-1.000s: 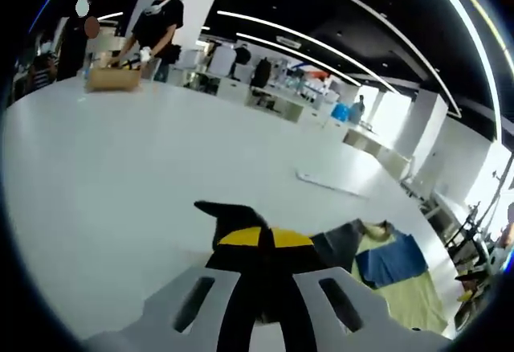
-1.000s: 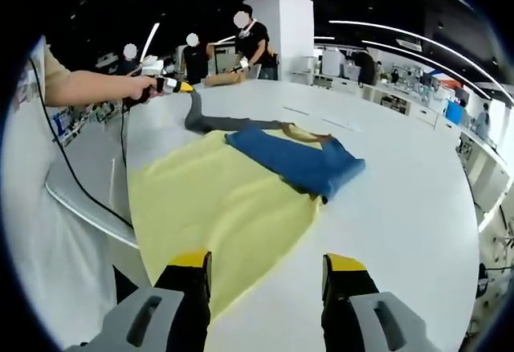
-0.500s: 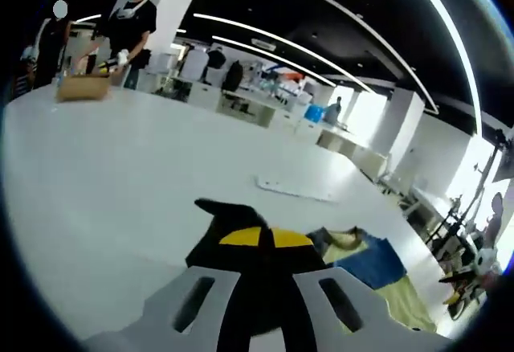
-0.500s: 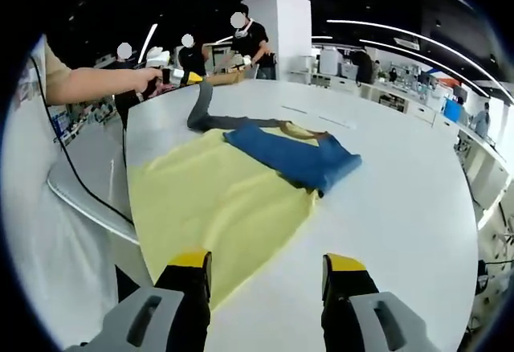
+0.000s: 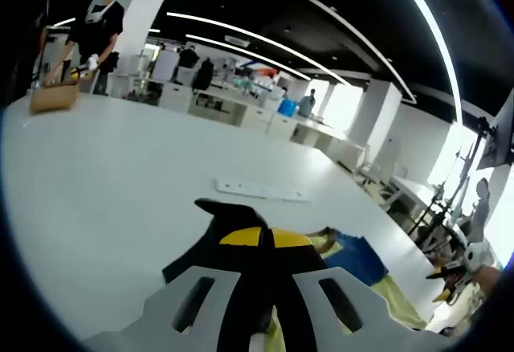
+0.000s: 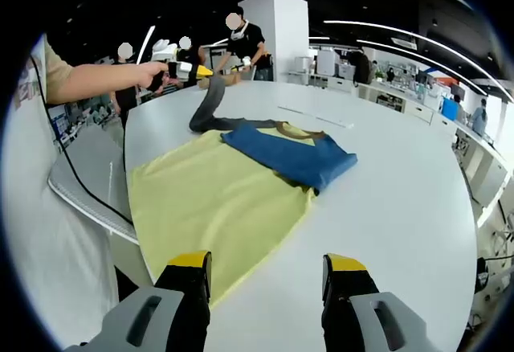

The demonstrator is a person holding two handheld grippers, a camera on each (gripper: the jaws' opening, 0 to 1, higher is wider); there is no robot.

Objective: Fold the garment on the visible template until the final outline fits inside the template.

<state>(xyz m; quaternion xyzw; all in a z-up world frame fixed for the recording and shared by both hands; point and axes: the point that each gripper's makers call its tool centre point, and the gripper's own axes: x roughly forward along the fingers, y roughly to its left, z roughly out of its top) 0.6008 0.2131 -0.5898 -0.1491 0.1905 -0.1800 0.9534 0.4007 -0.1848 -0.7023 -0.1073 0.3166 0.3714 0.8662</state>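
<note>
Trouble loomed: the left gripper (image 6: 202, 71) was clenched on the grey sleeve (image 6: 210, 104), lifting it above the yellow template (image 6: 209, 207); a hard tug could drag the blue garment (image 6: 293, 155) off. The right gripper (image 6: 267, 276) hung released, jaws apart.
</note>
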